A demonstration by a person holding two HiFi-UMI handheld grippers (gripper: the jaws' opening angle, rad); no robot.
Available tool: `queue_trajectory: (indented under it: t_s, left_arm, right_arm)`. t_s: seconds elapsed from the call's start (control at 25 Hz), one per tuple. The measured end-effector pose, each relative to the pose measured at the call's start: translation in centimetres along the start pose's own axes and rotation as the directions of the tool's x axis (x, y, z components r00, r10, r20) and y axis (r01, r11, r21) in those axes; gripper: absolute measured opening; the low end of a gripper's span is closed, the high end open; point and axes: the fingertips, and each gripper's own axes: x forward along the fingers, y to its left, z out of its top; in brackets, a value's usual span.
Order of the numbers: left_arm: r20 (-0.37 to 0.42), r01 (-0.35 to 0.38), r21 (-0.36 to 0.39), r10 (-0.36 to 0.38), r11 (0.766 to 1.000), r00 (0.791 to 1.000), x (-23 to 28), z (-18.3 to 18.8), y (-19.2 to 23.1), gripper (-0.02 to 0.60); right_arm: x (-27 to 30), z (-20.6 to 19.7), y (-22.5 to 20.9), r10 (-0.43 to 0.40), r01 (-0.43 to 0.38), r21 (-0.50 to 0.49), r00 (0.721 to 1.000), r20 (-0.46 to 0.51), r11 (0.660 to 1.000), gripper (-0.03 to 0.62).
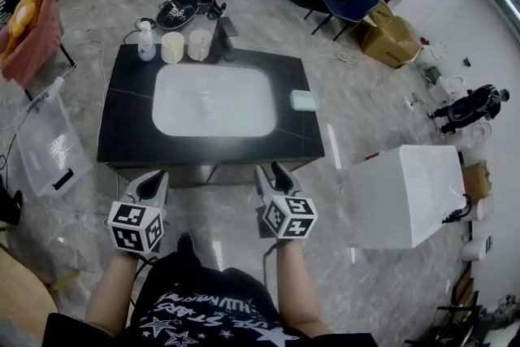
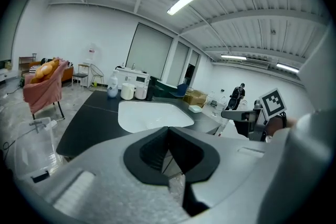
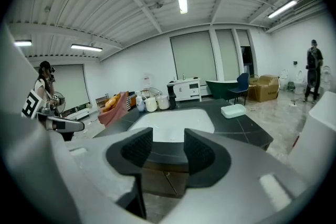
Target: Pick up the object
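Black stone-look tabletop (image 1: 122, 122) fills the centre of the head view, and set into it is a wide white rounded-rectangle basin (image 1: 215, 100) showing only its smooth white bottom. Along the table's far edge, in the upper-left part of that frame, stand a clear spray bottle with a white trigger head (image 1: 146, 42), 2 cream cylindrical cups (image 1: 172, 47) side by side just right of it, and a dark upright object (image 1: 225, 41) beside them; what the cups hold cannot be made out. A pale green shallow rectangular dish (image 1: 305, 100) lies alone near the table's right edge, just right of the basin, and its contents cannot be told either. Which of these loose things the task means is not clear; all of them rest on the tabletop, well apart from both grippers. The left gripper (image 1: 154, 181) hangs at lower left, in front of the table's near edge, with its dark pads pressed together and nothing between them, as the left gripper view (image 2: 168, 131) confirms. The right gripper (image 1: 270, 171) sits at lower centre, also short of the table; in the right gripper view (image 3: 168, 136) its pads stand wide apart, with only the table edge seen through the gap. A white box-shaped unit (image 1: 406, 195) stands on the floor at right, and a brown cardboard box (image 1: 390, 36) sits at upper right.
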Motion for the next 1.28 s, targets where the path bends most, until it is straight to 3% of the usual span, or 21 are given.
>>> queue_trajectory:
  t_s: [0.16,0.44,0.88,1.28]
  left_arm:
    - [-0.019,0.033,0.003,-0.033,0.999,0.999,2.3,0.6,0.9,0.008]
    - [-0.04,0.042,0.072,-0.039,0.997,0.998,6.1,1.3,0.3,0.008]
    - [-0.033,-0.04,0.054,0.041,0.998,0.999,15.1,5.6,-2.1,0.008]
    - [-0.037,-0.041,0.071,0.044,0.997,0.998,26.0,9.9,-7.1,0.008]
  right_arm:
    - [1.9,0.2,0.3,-0.012,0.012,-0.021,1.0,-0.016,1.0,0.19]
    - [3.9,0.6,-3.7,-0.067,0.066,-0.012,0.997,-0.034,0.998,0.19]
    - [11.6,6.2,-14.0,-0.022,0.022,0.012,1.0,-0.004,1.0,0.19]
    - [17.1,10.5,-24.6,-0.015,0.015,-0.008,1.0,-0.02,1.0,0.19]
